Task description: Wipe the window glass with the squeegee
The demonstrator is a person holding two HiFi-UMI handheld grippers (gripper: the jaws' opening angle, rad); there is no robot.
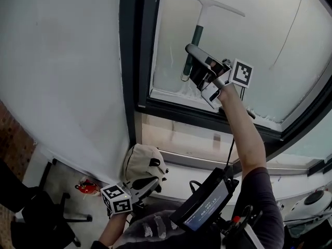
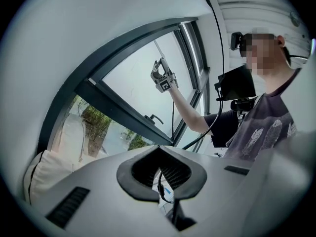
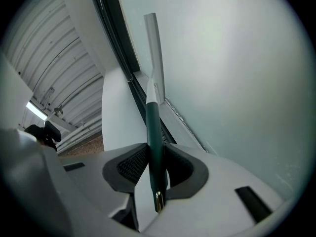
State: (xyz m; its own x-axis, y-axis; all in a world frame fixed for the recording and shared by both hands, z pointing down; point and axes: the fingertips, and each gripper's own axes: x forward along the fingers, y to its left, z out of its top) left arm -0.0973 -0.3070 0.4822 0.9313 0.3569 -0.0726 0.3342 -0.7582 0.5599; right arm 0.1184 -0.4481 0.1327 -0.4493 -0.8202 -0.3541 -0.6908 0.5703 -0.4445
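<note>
Right gripper view: the right gripper (image 3: 155,168) is clenched on the squeegee (image 3: 154,107) by its green handle, with the blade high on the window glass (image 3: 237,83); recommended: keep the blade flat, pressure even, and pull straight toward the lower frame; left gripper (image 2: 160,169) closed, empty; cloth bag (image 1: 142,162) below, contents hidden.

place: indoor office-type workroom | seating: black swivel chair (image 1: 28,209) beside plain white wall (image 1: 62,61) | window: large window glass (image 1: 259,45) in dark metal frame (image 1: 136,51), trees (image 2: 94,117) outside | overhead: ribbed metal ceiling (image 3: 54,63), strip light (image 3: 37,111)
</note>
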